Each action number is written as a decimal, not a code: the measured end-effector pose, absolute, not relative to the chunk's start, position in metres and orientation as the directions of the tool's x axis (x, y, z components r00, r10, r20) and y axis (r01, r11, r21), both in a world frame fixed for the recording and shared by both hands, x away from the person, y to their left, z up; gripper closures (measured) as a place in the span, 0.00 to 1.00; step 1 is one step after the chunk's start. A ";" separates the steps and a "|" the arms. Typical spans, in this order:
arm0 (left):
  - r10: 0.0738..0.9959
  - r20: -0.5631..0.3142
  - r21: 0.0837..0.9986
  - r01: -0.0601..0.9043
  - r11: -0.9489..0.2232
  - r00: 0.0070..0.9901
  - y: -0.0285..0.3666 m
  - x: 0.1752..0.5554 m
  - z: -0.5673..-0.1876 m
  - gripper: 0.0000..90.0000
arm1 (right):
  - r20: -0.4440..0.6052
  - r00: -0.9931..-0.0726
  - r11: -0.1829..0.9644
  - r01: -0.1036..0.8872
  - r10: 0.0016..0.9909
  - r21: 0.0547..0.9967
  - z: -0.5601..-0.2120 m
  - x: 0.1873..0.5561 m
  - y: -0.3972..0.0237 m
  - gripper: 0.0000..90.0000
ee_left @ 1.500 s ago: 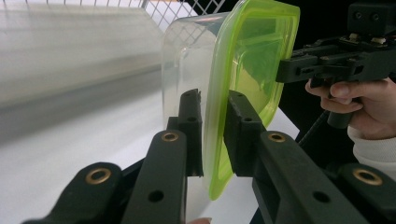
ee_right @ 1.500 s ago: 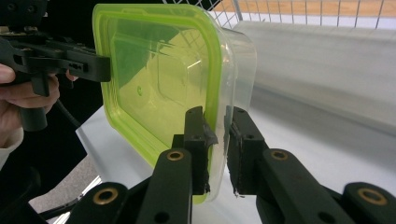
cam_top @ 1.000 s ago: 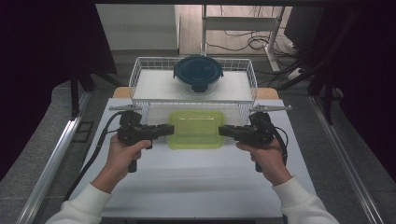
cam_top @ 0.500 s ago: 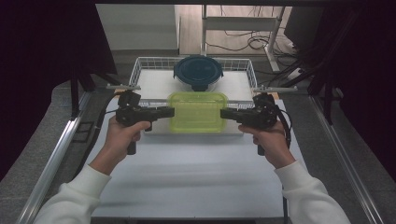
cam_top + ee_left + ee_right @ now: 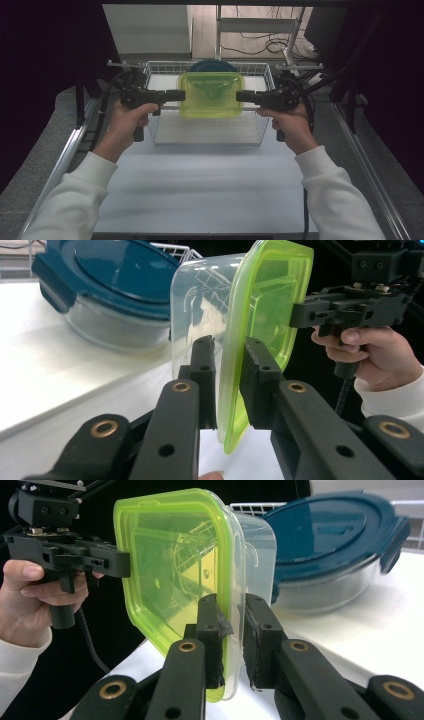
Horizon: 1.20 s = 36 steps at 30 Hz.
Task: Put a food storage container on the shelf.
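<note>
High view: the left tool [image 5: 176,95] and the right tool [image 5: 240,96] are facing each other and are gripping opposite edges of a clear rectangular plastic container with a lime-green lid [image 5: 211,94]. The container is hanging between the two tools, off the white surface [image 5: 200,190], above the white wire basket [image 5: 165,137]. A round clear container with a dark blue clip-on lid [image 5: 212,65] is sitting just beyond it, inside the basket.

Left gripper view: the left tool [image 5: 227,375] is pinching the rim of the green-lidded container [image 5: 260,305], one jaw on the clear body side and one on the lid side. The blue-lidded container [image 5: 115,285] is lying beyond the jaws to the left. The right tool [image 5: 300,317] is clamping the far edge.

Right gripper view: the right tool [image 5: 231,630] is pinching the near rim of the green-lidded container [image 5: 175,565] likewise. The left tool [image 5: 122,562] is holding the far edge, and the blue-lidded container [image 5: 330,535] is standing beyond the jaws to the right.
</note>
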State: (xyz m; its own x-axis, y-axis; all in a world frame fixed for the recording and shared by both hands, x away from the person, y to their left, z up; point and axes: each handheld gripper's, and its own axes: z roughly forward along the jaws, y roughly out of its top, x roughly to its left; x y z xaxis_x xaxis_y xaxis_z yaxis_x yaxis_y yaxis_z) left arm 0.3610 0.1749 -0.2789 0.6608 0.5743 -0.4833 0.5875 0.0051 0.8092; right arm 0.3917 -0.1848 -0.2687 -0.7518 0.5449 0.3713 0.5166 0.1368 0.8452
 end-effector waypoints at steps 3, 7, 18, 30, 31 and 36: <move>0.576 -0.485 0.809 0.588 0.010 0.658 0.175 0.365 -0.276 0.87 | 0.385 -0.748 0.130 0.526 0.540 0.840 -0.263 0.401 -0.185 0.87; 0.581 -0.498 0.801 0.598 0.025 0.644 0.178 0.381 -0.268 0.88 | 0.391 -0.744 0.127 0.533 0.542 0.837 -0.256 0.411 -0.182 0.87; 0.567 -0.538 0.781 0.623 0.056 0.624 0.182 0.414 -0.258 0.88 | 0.397 -0.728 0.129 0.549 0.559 0.826 -0.235 0.442 -0.176 0.87; 0.574 -0.580 0.742 0.666 0.077 0.579 0.181 0.443 -0.259 0.89 | 0.427 -0.698 0.120 0.588 0.574 0.800 -0.231 0.469 -0.176 0.87; 0.574 -0.580 0.742 0.666 0.077 0.579 0.181 0.443 -0.259 0.89 | 0.432 -0.694 0.117 0.593 0.576 0.797 -0.232 0.471 -0.176 0.87; 0.574 -0.607 0.714 0.695 0.089 0.550 0.178 0.458 -0.267 0.89 | 0.464 -0.667 0.108 0.630 0.583 0.769 -0.240 0.485 -0.177 0.87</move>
State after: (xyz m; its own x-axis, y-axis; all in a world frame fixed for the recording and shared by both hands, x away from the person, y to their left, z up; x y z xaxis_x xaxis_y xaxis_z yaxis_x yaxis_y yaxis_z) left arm 0.4584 0.1780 -0.2674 0.5498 0.5740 -0.6068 0.6948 0.0890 0.7137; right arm 0.4850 -0.1774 -0.2404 -0.6668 0.5831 0.4640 0.6298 0.1082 0.7692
